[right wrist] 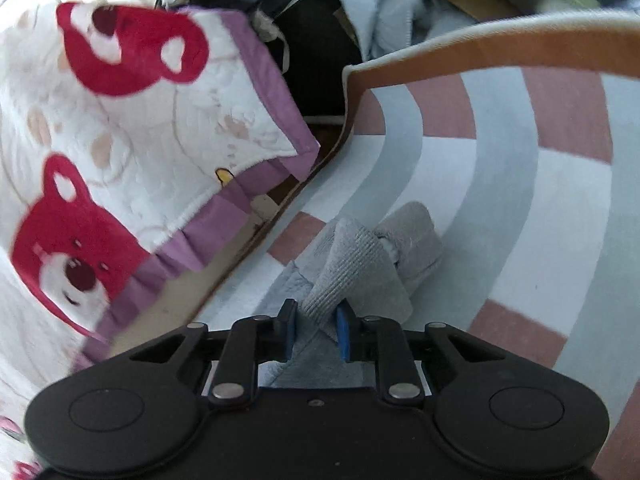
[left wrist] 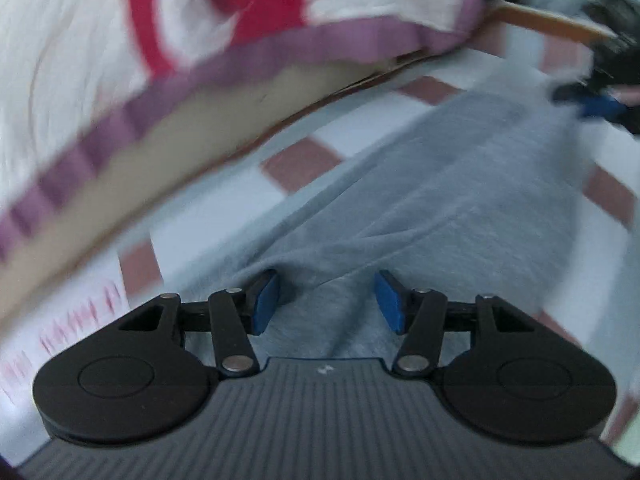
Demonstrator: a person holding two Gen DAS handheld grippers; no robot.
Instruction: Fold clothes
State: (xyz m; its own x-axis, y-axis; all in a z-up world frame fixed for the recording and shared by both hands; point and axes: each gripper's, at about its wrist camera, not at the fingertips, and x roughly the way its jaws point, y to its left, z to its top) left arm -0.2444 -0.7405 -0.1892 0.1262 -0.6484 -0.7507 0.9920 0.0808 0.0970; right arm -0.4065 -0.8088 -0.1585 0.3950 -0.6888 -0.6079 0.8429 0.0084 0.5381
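Note:
A grey garment (left wrist: 460, 184) lies stretched across the striped rug (left wrist: 300, 164). My left gripper (left wrist: 328, 302) hovers low over its near end. Its blue pads (left wrist: 266, 302) stand well apart and open, with the cloth beneath them rather than pinched. In the right wrist view, my right gripper (right wrist: 316, 332) is shut on the garment's ribbed cuff (right wrist: 352, 264), which bunches up between the narrow pads. More grey cloth (right wrist: 412, 228) lies folded just beyond. The right gripper (left wrist: 596, 106) also shows blurred at the far end of the garment in the left wrist view.
A bed edge draped with a white blanket (right wrist: 132, 128) printed with red bears and trimmed in purple runs along the left. The rug (right wrist: 512, 184) has pink, white and grey-blue bands and a brown border. A heap of mixed clothes (right wrist: 400, 4) sits beyond the rug.

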